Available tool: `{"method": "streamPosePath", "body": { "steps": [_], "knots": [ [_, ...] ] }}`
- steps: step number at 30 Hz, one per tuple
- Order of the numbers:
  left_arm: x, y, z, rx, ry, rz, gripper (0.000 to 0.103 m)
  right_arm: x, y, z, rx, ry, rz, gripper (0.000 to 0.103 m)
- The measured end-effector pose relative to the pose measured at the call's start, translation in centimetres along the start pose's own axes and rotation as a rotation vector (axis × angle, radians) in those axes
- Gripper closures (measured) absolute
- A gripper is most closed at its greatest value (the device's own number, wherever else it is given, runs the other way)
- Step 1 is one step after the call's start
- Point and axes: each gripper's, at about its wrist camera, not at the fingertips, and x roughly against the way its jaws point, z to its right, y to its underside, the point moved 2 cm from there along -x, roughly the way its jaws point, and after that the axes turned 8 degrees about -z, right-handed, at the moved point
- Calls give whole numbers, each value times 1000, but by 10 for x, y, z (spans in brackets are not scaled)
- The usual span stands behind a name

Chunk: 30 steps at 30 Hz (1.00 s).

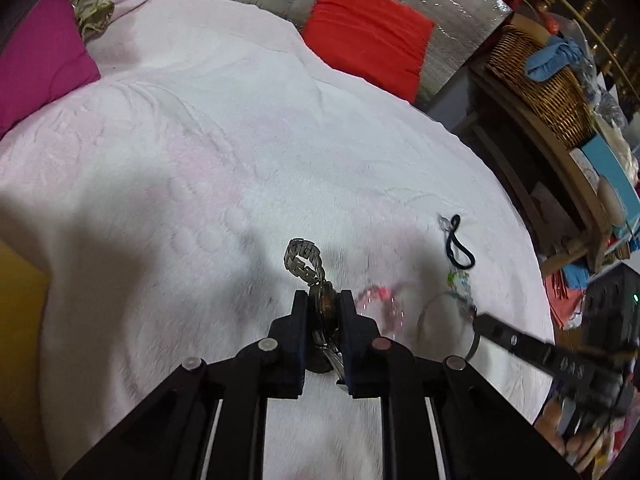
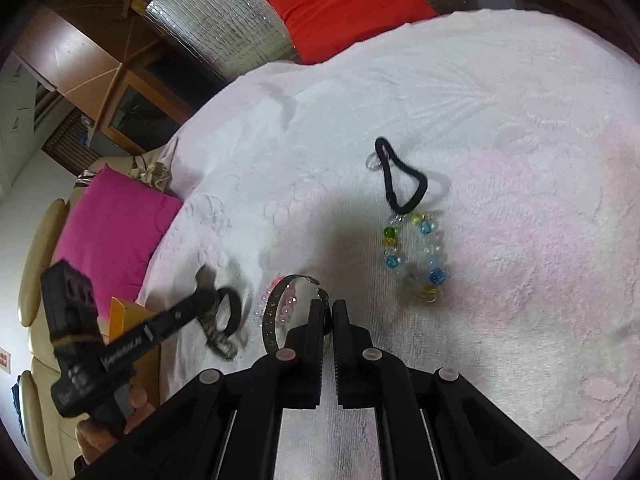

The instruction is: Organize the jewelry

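My left gripper (image 1: 324,304) is shut on a metal-link wristwatch (image 1: 304,261), held just above the pale pink bedspread (image 1: 192,152); the band sticks out ahead of the fingers. It also shows in the right wrist view (image 2: 218,320). My right gripper (image 2: 328,310) is shut on a thin open metal bangle (image 2: 272,312), also seen in the left wrist view (image 1: 430,320). A pink bead bracelet (image 2: 280,304) lies beside the bangle. A multicoloured bead bracelet (image 2: 416,256) and a black hair tie (image 2: 400,178) lie ahead on the bedspread.
A red cushion (image 1: 368,36) lies at the bed's far edge and a magenta cushion (image 1: 36,56) at the left. A wicker basket (image 1: 536,84) and cluttered shelves stand to the right. A yellow box (image 2: 124,314) sits by the bed.
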Motion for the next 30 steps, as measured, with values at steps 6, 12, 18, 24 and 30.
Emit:
{"method": "streamPosePath", "body": {
  "steps": [6,12,18,24,30],
  "knots": [
    [0,14,-4,-46,-33,-69,88,-3,10,14,2,-2,-103,98],
    [-4,16,-9,-68,-148,-89,82,-14,19,16,33,64,-173,96],
    [12,27,-10,-46,-185,-59,66,-18,17,12,60,100,-175,93],
    [8,44,9,-37,-153,-77,50,-19,19,14,60,105,-165,93],
    [-12,46,12,-30,-201,-114,49,-22,22,13,65,103,-142,93]
  ]
}}
